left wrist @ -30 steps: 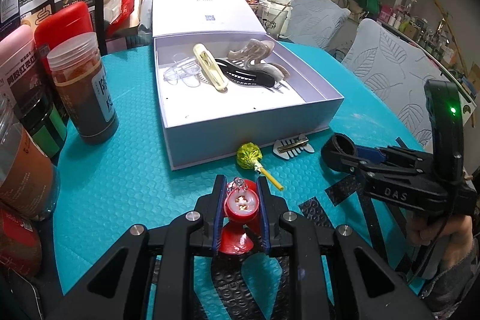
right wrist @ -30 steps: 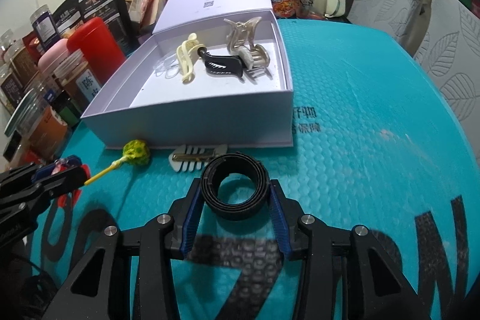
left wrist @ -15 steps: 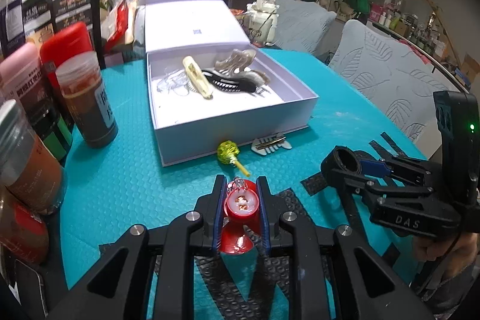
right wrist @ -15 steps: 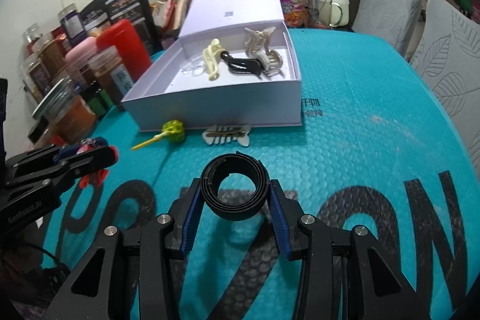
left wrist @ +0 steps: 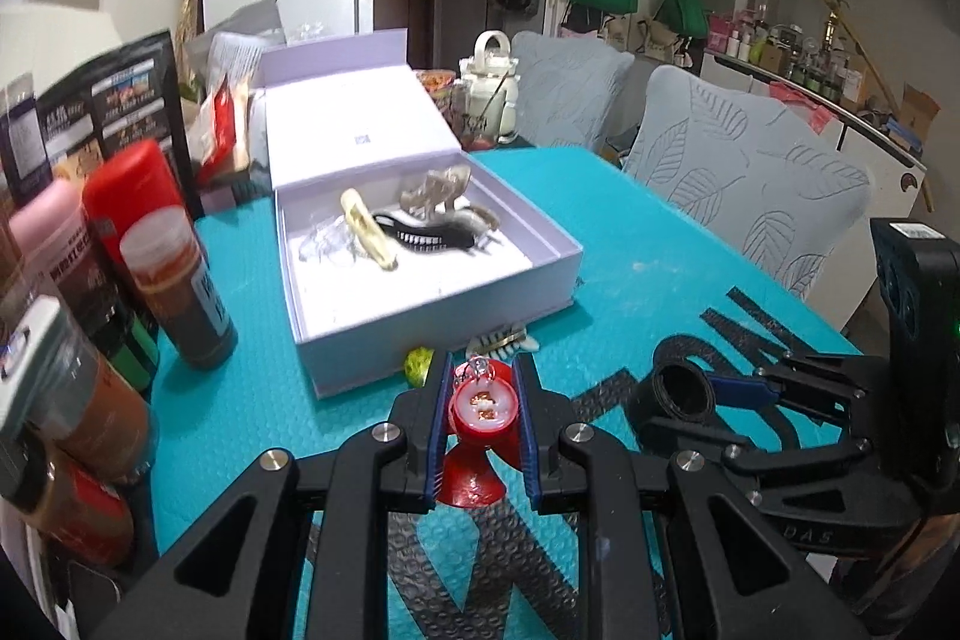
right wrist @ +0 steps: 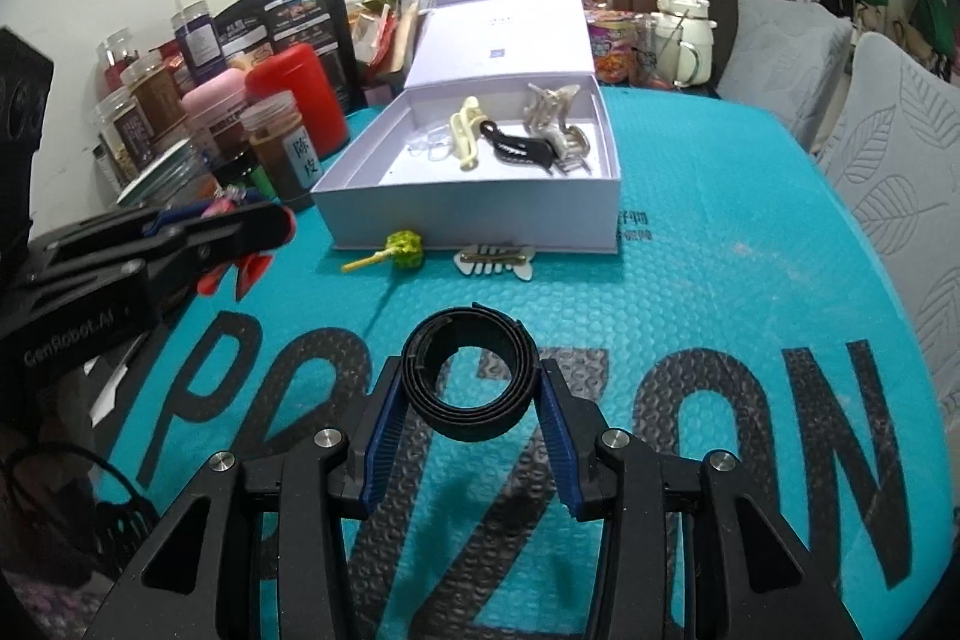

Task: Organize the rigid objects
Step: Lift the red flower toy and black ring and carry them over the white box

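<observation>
My left gripper (left wrist: 482, 421) is shut on a small red ornament (left wrist: 483, 409) with a white face and a flared red base, held above the teal mat. My right gripper (right wrist: 468, 400) is shut on a coiled black band (right wrist: 469, 370), also lifted off the mat. Each gripper shows in the other's view: the right gripper (left wrist: 708, 403) at the right, the left gripper (right wrist: 240, 232) at the left. Ahead stands the open lilac box (left wrist: 456, 307) (right wrist: 480, 214) holding several hair clips. A green-headed stick (right wrist: 403, 249) and a white fishbone clip (right wrist: 495, 261) lie before the box.
Jars and bottles (left wrist: 180, 280) (right wrist: 282, 148) crowd the left edge of the table. The box lid (left wrist: 354, 130) leans open behind it. A cream kettle (right wrist: 684, 28) stands at the back. Padded chairs (left wrist: 750, 202) line the right side.
Both grippers have risen and pulled back from the box with their objects still held, so the box and the loose items in front of it look smaller and farther away.
</observation>
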`<state>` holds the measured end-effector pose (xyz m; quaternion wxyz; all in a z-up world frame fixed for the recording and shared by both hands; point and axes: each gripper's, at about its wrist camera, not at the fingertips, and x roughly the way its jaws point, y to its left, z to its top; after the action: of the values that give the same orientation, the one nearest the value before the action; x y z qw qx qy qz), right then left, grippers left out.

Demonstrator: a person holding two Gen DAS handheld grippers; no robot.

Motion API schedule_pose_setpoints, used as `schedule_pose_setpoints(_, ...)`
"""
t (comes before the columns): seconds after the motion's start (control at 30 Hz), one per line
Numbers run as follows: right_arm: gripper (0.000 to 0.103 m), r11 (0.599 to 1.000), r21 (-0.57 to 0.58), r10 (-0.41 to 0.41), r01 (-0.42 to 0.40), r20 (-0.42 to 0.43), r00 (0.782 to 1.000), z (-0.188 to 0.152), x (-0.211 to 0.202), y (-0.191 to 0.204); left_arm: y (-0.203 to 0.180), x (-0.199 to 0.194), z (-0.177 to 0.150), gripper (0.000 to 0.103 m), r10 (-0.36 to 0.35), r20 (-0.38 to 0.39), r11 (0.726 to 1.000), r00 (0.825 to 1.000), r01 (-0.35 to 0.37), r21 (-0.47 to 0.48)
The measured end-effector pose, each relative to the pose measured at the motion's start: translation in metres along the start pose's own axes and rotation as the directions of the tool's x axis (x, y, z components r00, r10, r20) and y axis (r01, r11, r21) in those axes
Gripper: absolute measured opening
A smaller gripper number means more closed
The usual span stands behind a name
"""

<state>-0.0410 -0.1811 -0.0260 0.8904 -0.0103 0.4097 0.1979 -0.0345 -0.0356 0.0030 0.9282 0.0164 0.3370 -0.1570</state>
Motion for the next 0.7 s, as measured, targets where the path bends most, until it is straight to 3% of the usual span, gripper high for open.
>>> schedule_pose_setpoints(0.7, 0.042, 0.994, -0.105, -0.022, 0.034, 0.11, 0.994, 0.066, -0.025, -0.008, 0.002, -0.007, 0.07, 0.02, -0.002, 0.11, 0.999, 0.994, -0.004, 0.049)
